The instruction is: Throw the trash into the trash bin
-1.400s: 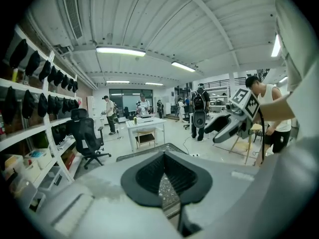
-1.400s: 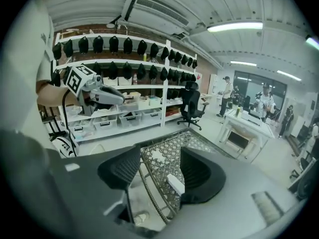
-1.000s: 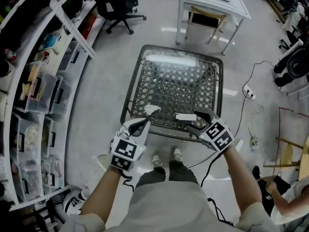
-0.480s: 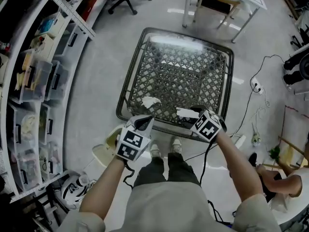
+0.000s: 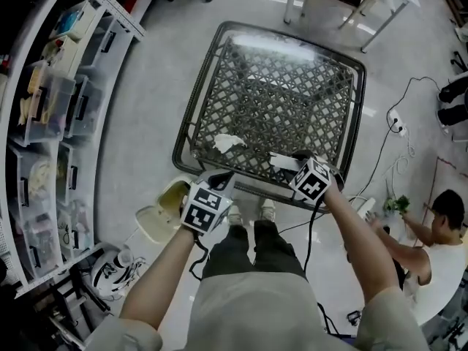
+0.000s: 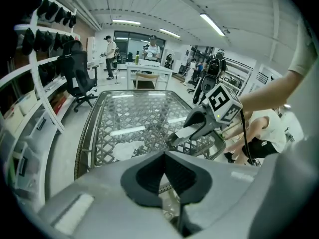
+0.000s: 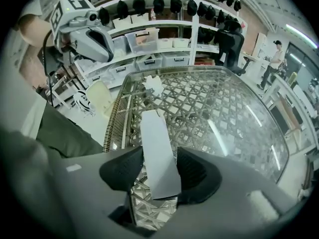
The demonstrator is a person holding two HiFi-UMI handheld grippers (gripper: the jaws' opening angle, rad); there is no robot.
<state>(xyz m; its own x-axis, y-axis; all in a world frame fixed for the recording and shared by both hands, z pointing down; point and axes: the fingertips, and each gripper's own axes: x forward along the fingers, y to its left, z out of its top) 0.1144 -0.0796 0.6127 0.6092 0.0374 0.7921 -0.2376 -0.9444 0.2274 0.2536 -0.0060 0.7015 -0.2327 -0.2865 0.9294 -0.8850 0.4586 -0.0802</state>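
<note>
Two paper scraps [image 5: 227,142] [image 5: 280,161], one lattice table [image 5: 191,115], one bin [image 5: 157,221]

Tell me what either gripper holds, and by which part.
Nothing yet. The right gripper is closing its jaws around the near end of the white strip, pads not pressing; the left gripper is shut, empty.

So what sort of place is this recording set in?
Probably a lab or workshop room: shelving of clear storage bins, an office chair, a white desk, and a power strip on the floor.
</note>
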